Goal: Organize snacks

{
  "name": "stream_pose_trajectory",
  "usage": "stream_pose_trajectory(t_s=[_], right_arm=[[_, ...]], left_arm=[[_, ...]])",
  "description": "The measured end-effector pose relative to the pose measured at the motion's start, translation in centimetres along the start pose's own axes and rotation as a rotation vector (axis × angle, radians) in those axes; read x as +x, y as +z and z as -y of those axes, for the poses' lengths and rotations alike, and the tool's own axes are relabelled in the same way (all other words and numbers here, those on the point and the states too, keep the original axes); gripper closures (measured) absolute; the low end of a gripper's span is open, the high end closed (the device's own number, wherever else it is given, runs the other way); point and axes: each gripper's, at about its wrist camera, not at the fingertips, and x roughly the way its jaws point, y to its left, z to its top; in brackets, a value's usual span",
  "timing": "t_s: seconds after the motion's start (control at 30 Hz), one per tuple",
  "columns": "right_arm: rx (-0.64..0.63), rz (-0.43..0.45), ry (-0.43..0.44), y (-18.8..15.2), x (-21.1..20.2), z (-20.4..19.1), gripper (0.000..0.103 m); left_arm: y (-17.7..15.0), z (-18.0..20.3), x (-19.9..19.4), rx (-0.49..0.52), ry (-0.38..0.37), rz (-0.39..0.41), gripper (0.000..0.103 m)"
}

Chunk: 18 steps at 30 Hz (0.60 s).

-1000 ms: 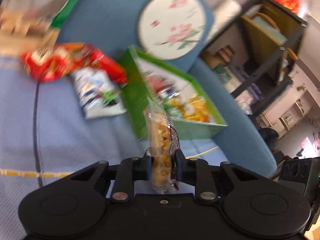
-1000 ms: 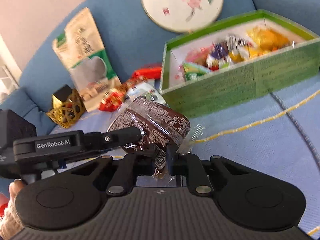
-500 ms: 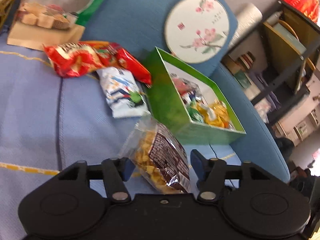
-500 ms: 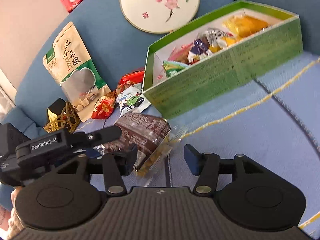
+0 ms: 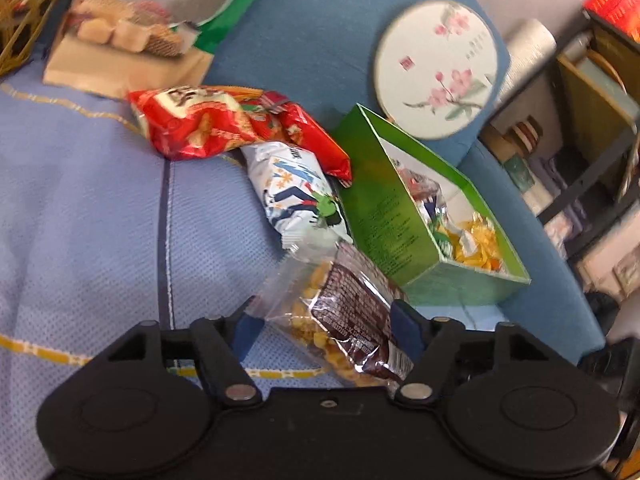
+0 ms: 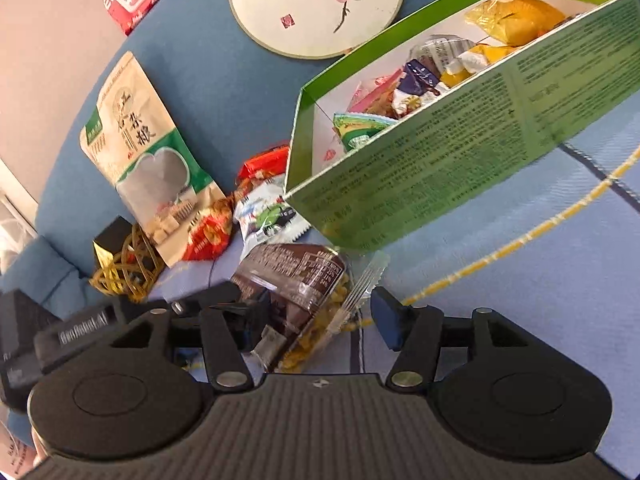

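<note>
Left wrist view first: a second ago the left gripper (image 5: 326, 326) was clamped tight on the clear packet of yellow snacks (image 5: 344, 320); now its jaws stand wide and the packet lies loose between them on the blue cushion (image 5: 100, 220), tilted toward the right finger, which it may be touching. So the packet has been let go just short of the green box (image 5: 384, 216), which sits ahead and to the right of the fingers. My read is that it has been dropped outside the box, so this item is not sorted yet. Inside the box, yellow wrapped sweets and a few silvery wrappers. Ahead, just left of the box, a white packet (image 5: 296, 196) and a red bag (image 5: 208, 124) wait on the cushion.

Over to the right wrist view: the right gripper (image 6: 316, 314) was shut on that same packet a second ago and its jaws are opening now, the packet (image 6: 296, 292) resting between them against the left finger, clear of the right one. The left tool's finger pokes in from the left. The box (image 6: 440, 168) stands ahead and to the right, near the packet's sealed edge, holding orange-yellow, purple, pink and green-edged wrappers.
</note>
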Motion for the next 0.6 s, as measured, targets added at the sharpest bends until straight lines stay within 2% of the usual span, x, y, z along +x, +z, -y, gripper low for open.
stream_pose_trajectory(t_s=[0.03,0.1,0.13,0.17,0.2,0.23,0.3,0.4,0.47,0.6], right_arm=[[-0.010,0.000,0.006,0.0,0.3,-0.1,0.010],[-0.038,0.001,0.013,0.1,0.6,-0.3,0.009],[-0.048,-0.007,0.025,0.2,0.7,-0.2,0.008],[-0.067,-0.022,0.035,0.3,0.6,-0.2,0.015],[-0.078,-0.041,0.048,0.5,0.6,-0.1,0.026],[-0.067,-0.053,0.084,0.5,0.4,0.0,0.046],[-0.083,-0.058,0.106,0.6,-0.2,-0.3,0.055],[-0.186,-0.010,0.113,0.7,-1.8,-2.0,0.058],[-0.239,0.048,0.130,1.2,-3.5,-3.2,0.058],[-0.321,0.189,0.118,2.3,-6.5,-4.9,0.059]], left_arm=[[-0.2,0.2,0.2,0.017,0.004,0.000,0.053],[-0.6,0.1,0.3,-0.001,0.001,0.008,0.056],[-0.7,-0.1,0.4,-0.020,-0.008,0.006,0.070],[-0.8,-0.3,0.3,-0.049,-0.027,-0.001,0.076],[-1.0,-0.6,0.1,-0.092,-0.045,-0.006,0.088],[-1.3,-0.8,-0.1,-0.131,-0.060,-0.012,0.096],[-2.0,0.0,-1.0,-0.149,-0.058,0.003,0.102],[-2.5,1.8,-2.7,-0.137,-0.059,0.050,0.103],[-2.2,3.0,-4.0,-0.145,-0.088,0.085,0.103],[0.1,6.4,-5.3,-0.059,-0.130,0.120,0.103]])
